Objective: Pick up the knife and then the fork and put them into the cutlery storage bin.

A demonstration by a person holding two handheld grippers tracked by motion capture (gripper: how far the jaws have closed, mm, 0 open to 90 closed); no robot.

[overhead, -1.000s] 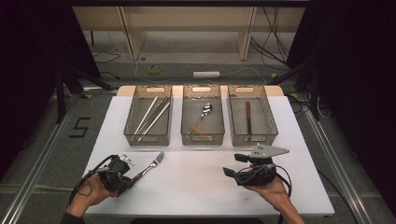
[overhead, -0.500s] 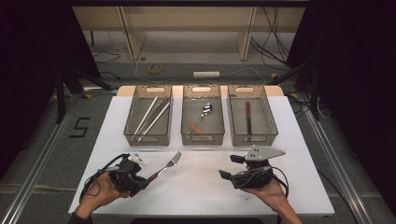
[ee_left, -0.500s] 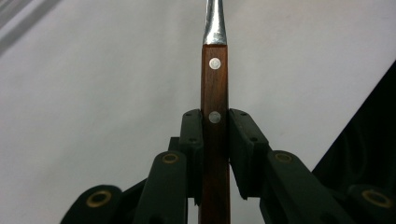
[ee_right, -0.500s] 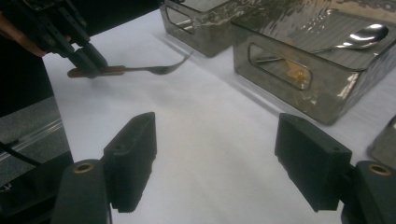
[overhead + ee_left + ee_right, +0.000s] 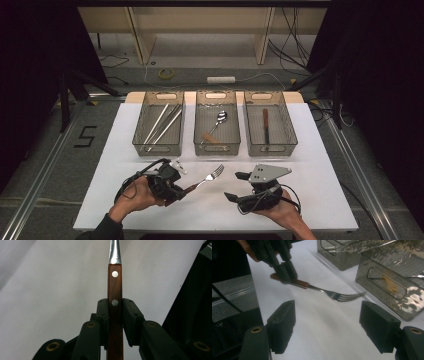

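Fork (image 5: 207, 177) clamped by its wooden handle in left tool (image 5: 181, 192), bare tabletop (image 5: 210, 210) below; right tool (image 5: 236, 186) gapes empty.

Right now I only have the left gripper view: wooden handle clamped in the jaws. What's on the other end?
Observer: Fork tines, pointing toward the middle bin.
Operator: Where's the right gripper?
Observer: The right gripper sits near the table's front edge, jaws wide apart, nothing between them.
Operator: Is it aimed at the fork?
Observer: Yes. In the right gripper view the fork crosses ahead of its open jaws, held up by the left gripper.
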